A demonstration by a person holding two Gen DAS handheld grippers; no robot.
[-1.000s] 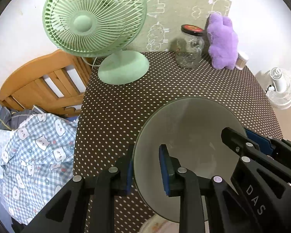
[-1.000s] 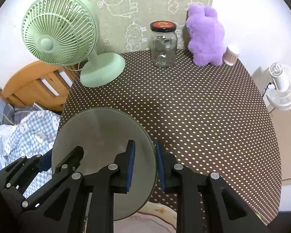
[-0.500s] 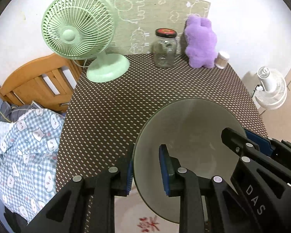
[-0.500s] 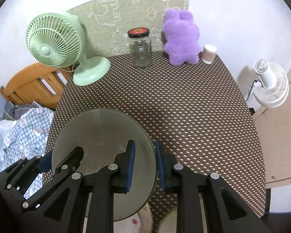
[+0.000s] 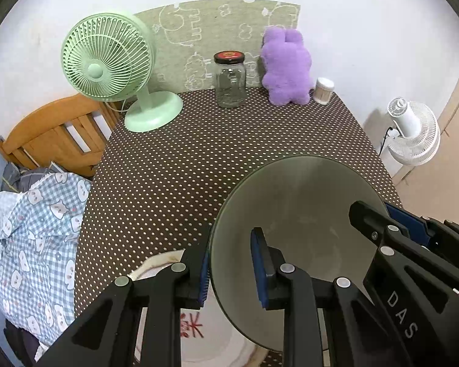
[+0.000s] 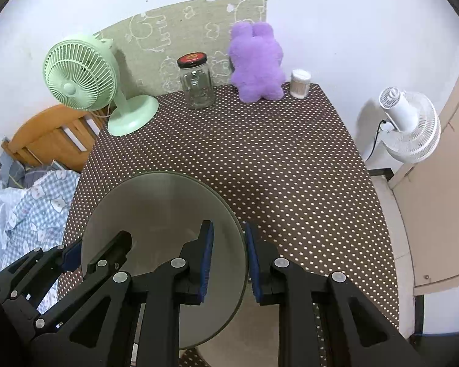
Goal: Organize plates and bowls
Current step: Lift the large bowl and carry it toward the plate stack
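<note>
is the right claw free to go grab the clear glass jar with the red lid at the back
Probably not: the right claw is shut on the rim of the grey-green round plate, shared with the left claw. The jar stands unobstructed.

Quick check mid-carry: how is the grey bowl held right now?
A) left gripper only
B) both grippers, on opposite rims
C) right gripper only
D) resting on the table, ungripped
B: the left gripper and the right gripper each clamp their fingers over opposite rims of the grey bowl.
</note>
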